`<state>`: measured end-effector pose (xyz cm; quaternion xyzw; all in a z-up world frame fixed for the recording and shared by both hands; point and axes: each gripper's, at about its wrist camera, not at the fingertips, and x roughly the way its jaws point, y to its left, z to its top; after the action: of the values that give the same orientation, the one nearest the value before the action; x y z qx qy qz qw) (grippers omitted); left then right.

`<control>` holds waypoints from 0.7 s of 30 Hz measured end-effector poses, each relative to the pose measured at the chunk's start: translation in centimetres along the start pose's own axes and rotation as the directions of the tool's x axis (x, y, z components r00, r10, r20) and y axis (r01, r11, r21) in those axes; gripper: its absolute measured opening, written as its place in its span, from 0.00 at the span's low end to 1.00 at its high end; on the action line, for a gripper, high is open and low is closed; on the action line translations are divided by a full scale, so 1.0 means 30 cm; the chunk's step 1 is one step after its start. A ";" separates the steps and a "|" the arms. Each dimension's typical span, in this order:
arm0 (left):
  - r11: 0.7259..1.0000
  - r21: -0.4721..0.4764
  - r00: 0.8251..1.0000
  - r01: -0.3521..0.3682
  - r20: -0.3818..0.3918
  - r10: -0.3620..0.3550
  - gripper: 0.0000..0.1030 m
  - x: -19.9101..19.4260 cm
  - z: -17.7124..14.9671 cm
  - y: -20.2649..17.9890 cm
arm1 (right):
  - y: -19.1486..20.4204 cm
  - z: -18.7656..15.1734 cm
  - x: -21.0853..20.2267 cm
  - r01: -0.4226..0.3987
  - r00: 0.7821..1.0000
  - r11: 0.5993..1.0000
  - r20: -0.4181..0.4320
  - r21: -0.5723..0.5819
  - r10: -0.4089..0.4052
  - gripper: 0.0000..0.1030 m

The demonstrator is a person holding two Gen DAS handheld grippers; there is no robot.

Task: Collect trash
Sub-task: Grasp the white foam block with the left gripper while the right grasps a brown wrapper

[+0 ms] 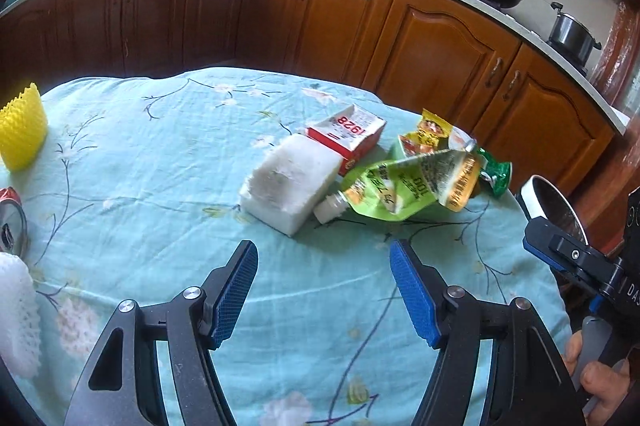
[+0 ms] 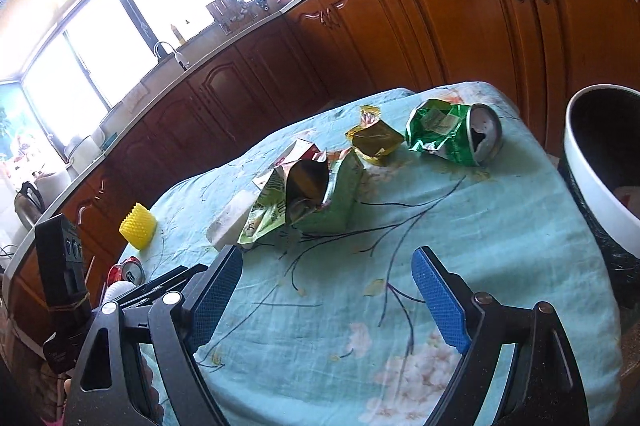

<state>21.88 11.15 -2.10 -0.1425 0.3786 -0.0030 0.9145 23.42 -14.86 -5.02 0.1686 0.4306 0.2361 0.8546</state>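
Trash lies on a table under a light blue floral cloth [image 1: 160, 154]. A white foam block [image 1: 288, 182] sits mid-table, with a red and white carton [image 1: 348, 138] behind it and a crumpled green spout pouch [image 1: 404, 190] to its right. A yellow snack wrapper [image 1: 428, 134] and a crushed green can [image 2: 456, 134] lie farther right. My left gripper [image 1: 324, 250] hovers open just short of the foam block, nothing between its fingers. My right gripper [image 2: 328, 258] also stands open and empty, in front of the green pouch [image 2: 304, 202].
A white-rimmed bin [image 2: 596, 162] with a dark inside stands at the table's right edge. A yellow foam net [image 1: 22, 130], a crushed red can [image 1: 12, 222] and white foam netting [image 1: 18, 310] sit at the left. Wooden kitchen cabinets [image 1: 440, 42] run behind.
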 end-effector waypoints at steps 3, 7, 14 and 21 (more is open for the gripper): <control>1.000 -0.009 1.000 -0.012 0.005 0.012 0.66 0.017 0.039 0.042 | 0.018 0.028 0.043 -0.011 1.000 1.000 0.004 0.002 0.011 0.85; 1.000 -0.025 1.000 -0.013 0.002 0.013 0.66 0.067 0.089 0.084 | 0.034 0.071 0.104 -0.034 0.999 0.999 0.003 0.007 0.034 0.85; 1.000 -0.026 0.999 0.013 -0.040 -0.014 0.67 0.183 0.158 0.118 | 0.030 0.112 0.194 -0.058 0.998 0.998 -0.019 0.027 0.058 0.71; 1.000 0.022 0.998 0.007 -0.066 -0.005 0.67 0.260 0.168 0.085 | 0.001 0.079 0.176 -0.067 0.997 0.997 -0.038 0.035 0.068 0.29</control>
<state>30.67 14.01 -4.79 -0.1333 0.4080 -0.0147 0.9031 28.08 -12.14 -7.12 0.1929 0.4454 0.2606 0.8346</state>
